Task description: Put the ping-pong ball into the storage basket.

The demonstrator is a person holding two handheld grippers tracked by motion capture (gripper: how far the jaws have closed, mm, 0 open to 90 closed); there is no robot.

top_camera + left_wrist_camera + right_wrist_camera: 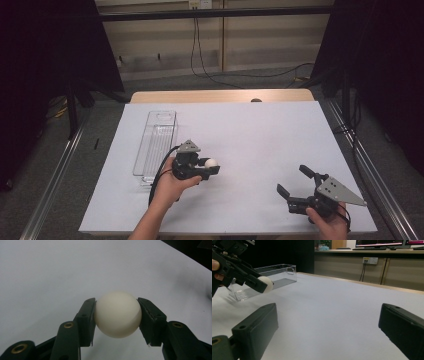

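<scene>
Left gripper (212, 165) with its jaws closed on a small white ball (210, 162), one pad pressing each side of it at about mid-height, as the left gripper view shows (117, 314); the ball is held clear of the white-covered bench (260, 130), just to the right of the near end of a clear plastic bin (156, 145). The right gripper (295, 181) rests low near the front right of the bench, its jaws spread wide with nothing between them; from its own view the ball (265, 284) and bin (277, 273) lie off to the left. The step in hand appears to be carrying the ball to the bin. To do it well, the grip should be kept firm and level, since a smooth sphere pinched across two flat pads can squirt out if the pressure eases or the hand tilts. The ball should be brought over the open top, well inside the long walls, lowered close to the floor of the bin, and only then let go, so that it does not bounce out. The right gripper is well apart and need not move.
</scene>
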